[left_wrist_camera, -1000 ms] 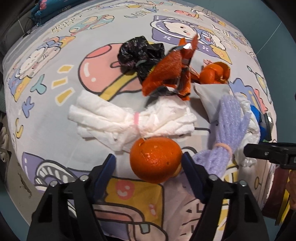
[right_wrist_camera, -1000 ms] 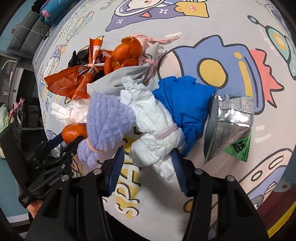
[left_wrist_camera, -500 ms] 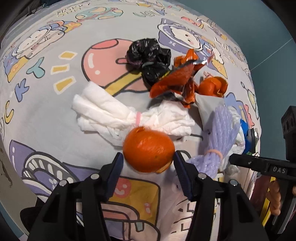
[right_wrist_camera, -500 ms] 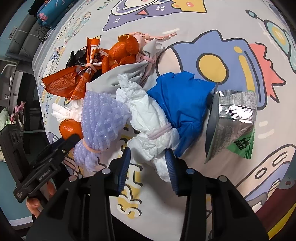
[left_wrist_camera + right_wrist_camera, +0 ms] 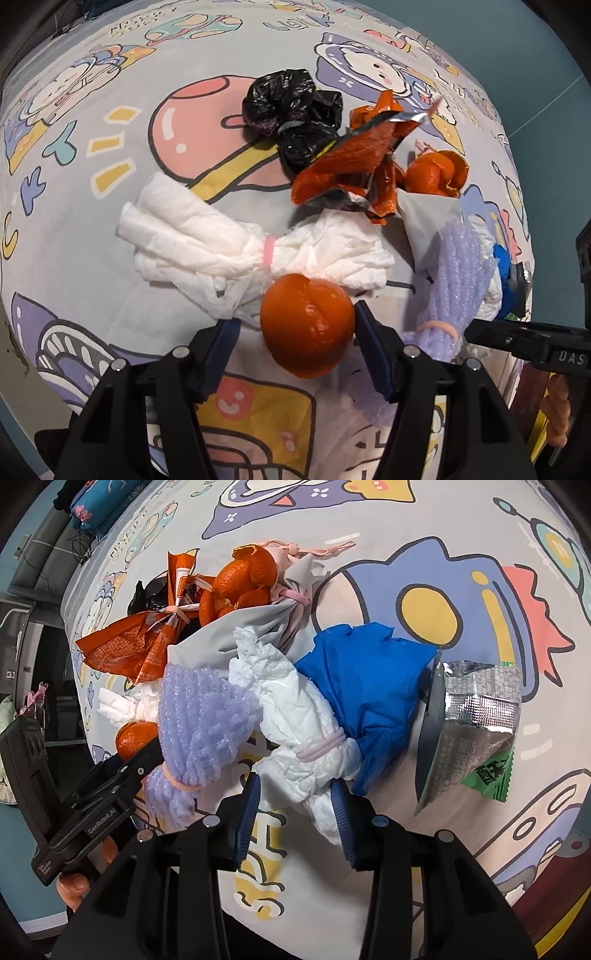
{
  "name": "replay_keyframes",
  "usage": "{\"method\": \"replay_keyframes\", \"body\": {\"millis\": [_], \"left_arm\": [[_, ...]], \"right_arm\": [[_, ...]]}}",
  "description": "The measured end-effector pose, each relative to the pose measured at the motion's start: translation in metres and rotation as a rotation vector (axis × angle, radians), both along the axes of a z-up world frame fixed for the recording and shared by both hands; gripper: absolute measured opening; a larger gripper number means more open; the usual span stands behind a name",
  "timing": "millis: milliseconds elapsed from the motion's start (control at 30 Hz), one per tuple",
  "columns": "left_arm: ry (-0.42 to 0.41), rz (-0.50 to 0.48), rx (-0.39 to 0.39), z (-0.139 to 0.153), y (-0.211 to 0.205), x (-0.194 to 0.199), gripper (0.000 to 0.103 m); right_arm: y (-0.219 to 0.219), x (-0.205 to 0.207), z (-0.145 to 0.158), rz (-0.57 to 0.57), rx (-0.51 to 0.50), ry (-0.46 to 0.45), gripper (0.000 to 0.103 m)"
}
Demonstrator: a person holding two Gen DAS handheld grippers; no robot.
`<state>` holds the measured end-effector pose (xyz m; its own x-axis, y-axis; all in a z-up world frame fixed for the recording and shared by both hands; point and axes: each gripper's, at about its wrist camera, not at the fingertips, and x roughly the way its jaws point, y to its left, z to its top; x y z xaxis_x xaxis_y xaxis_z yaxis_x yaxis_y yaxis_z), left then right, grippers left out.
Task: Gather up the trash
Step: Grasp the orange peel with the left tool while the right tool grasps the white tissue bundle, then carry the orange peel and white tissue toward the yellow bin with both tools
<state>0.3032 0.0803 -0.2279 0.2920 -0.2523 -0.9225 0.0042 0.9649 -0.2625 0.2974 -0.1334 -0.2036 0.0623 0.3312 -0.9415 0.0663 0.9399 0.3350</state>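
The trash lies heaped on a bed covered by a cartoon-printed sheet [image 5: 110, 177], and places here are given from the purple foam net [image 5: 207, 716], a ribbed lilac sleeve cinched near one end by a peach rubber band. Just to its left in the right wrist view sits a whole orange [image 5: 306, 328], glossy with a dent across its top; the left gripper [image 5: 295, 332] has its jaws around it, the right pad against the peel and the left pad a little off it, the jaws having just been closing. Touching the net on its other side lies a white tissue bundle [image 5: 303, 731], crinkled and tied by a pale pink band; the right gripper [image 5: 295, 805] has been closing too, and both blue pads now press on its lower end. Beyond that bundle is a crumpled blue glove [image 5: 369, 686], then a silver snack wrapper [image 5: 476, 723] with a green corner. Above the net are a grey bag [image 5: 240, 631], orange peels [image 5: 243, 579], a torn orange wrapper [image 5: 129, 650] and a crumpled black bag [image 5: 291, 110]. A second white tissue bundle [image 5: 207, 243] lies behind the orange.
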Motion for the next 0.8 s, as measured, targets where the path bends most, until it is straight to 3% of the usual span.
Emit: {"method": "replay_keyframes", "body": {"millis": [67,100,333,633,800], "left_arm": [[0.004,0.009,-0.011,0.001,0.003,0.0,0.035],[0.008,0.013,-0.02,0.001,0.004,0.0,0.034],[0.012,0.008,-0.019,0.004,0.005,-0.007,0.03],[0.016,-0.005,-0.031,0.026,0.017,-0.032,0.029],[-0.021,-0.017,-0.022,0.049,0.021,-0.047,0.029]], "right_arm": [[0.001,0.0,0.0,0.0,0.003,-0.005,0.026],[0.002,0.0,0.0,0.002,0.004,-0.007,0.022],[0.003,-0.005,0.003,0.011,0.016,-0.024,0.011],[-0.006,-0.03,0.046,0.037,0.054,-0.124,0.01],[-0.016,-0.052,0.069,0.047,0.071,-0.169,0.01]]}}
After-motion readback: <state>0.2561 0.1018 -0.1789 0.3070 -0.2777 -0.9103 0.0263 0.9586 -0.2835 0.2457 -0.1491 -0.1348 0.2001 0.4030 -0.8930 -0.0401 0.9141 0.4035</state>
